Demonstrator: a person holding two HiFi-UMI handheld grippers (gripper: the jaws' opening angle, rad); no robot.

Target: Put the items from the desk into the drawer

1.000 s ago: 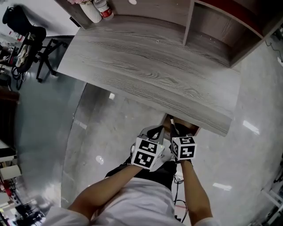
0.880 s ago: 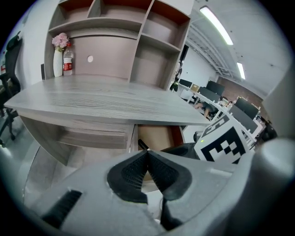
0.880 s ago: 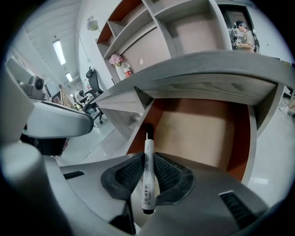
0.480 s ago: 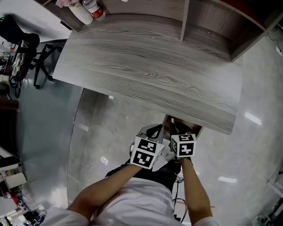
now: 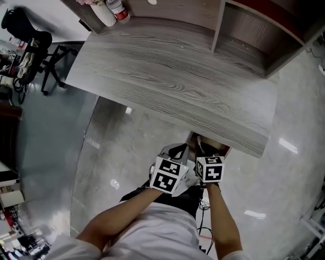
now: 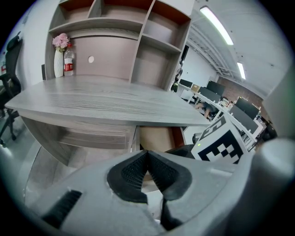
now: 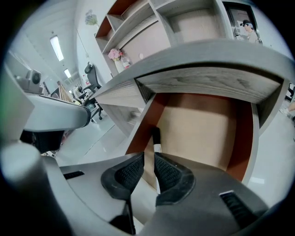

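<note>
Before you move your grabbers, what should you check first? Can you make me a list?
1. Drawer open: ok.
2. Marker lying inside the drawer, along a side wall: ok.
3. Left gripper empty, jaws together: ok.
4. Right gripper empty, jaws slightly apart: ok.
5. Desk cleared: not ok; a vase and a bottle stand at its far left corner.
6. Room left in the drawer: ok, its floor is mostly bare.
</note>
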